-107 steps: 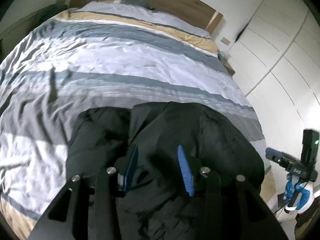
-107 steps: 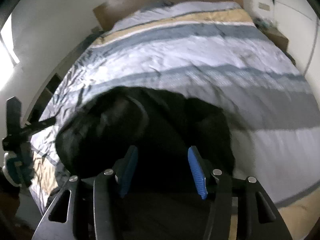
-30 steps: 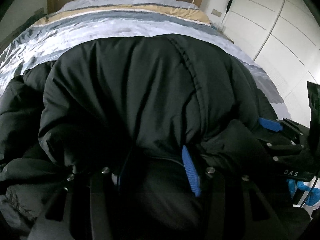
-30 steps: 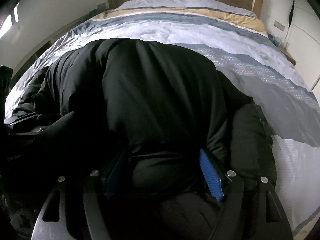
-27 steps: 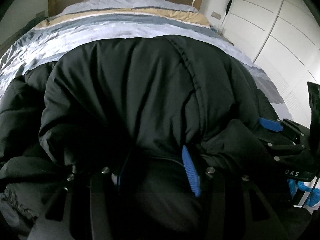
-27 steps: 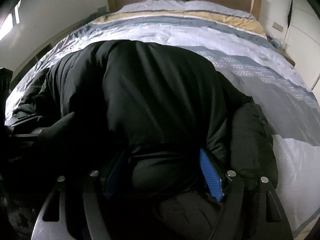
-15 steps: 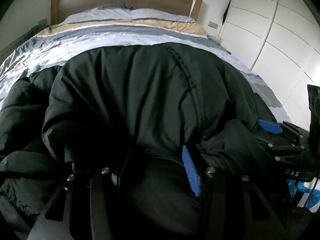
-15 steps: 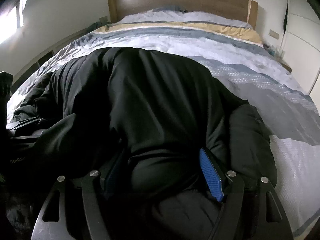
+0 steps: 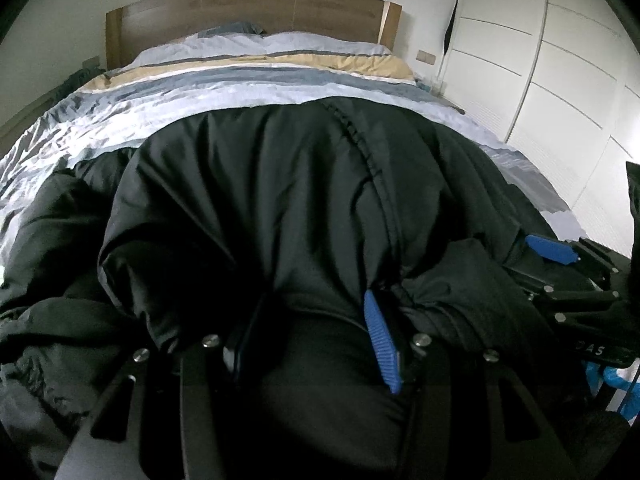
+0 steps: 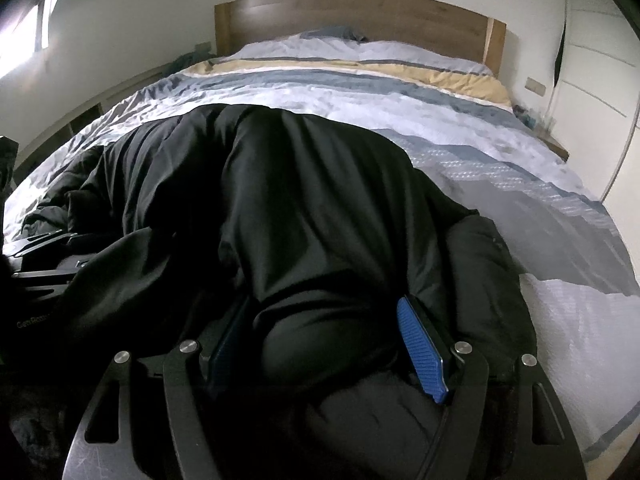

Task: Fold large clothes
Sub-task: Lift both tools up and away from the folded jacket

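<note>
Left claw [image 9: 312, 336] was pinching a thick bunch of the black jacket [image 9: 280, 200] at its near edge, blue pads pressed into the padding; right claw [image 10: 328, 340] likewise clamped a fat fold of the same near edge. The jacket lay on the striped bed [image 10: 400, 92], stretching from both claws toward the far headboard [image 9: 248, 8], its long axis running near to far. Both grips sat side by side on the near end, neither nearer, so the fold probably goes toward the far end.

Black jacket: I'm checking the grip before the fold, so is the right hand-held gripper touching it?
Touching. The right wrist view shows the black jacket bunched between the right hand-held gripper, fabric against both blue pads.
</note>
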### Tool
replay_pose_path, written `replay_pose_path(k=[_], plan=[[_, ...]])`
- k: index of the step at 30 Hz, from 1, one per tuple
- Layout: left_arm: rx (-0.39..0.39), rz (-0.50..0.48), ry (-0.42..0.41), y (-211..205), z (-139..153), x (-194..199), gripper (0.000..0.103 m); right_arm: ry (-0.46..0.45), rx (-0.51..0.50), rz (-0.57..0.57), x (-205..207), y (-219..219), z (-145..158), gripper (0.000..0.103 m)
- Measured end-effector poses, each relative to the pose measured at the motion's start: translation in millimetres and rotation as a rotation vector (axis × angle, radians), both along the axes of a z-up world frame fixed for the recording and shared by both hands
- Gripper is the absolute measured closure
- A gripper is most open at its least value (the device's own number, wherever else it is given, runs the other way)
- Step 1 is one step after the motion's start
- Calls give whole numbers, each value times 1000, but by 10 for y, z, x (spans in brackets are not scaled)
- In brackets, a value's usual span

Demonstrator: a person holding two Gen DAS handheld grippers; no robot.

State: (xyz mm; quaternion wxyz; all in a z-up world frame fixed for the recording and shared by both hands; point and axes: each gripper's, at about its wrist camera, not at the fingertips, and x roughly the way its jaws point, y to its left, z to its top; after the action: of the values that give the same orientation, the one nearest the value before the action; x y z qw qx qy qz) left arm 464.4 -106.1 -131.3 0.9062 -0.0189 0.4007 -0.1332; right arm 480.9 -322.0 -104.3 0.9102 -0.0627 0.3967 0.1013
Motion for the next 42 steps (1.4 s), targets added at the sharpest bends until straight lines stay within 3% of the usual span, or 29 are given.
replay_pose_path(k=[10,18,22,28,37,42], plan=[[24,18,-22,10,79,-119,55,-2,8,-26,-136,-43,84,28],[104,45,-30,-18,341,-352,55,55,0,-59,-394,-108,252,26],[160,52,-72,-12,607,-786,55,67,-19,-54,-748,-88,395,26],[180,40,-100,25,1012,-1630,55,57,18,-69,-1500,-98,669,25],[171,46,-141,71,1406,-2753,55,30,31,-124,-2419,-154,982,25],[164,54,-177,156,1608,-3128,55,5,46,-165,-2782,-254,1138,23]])
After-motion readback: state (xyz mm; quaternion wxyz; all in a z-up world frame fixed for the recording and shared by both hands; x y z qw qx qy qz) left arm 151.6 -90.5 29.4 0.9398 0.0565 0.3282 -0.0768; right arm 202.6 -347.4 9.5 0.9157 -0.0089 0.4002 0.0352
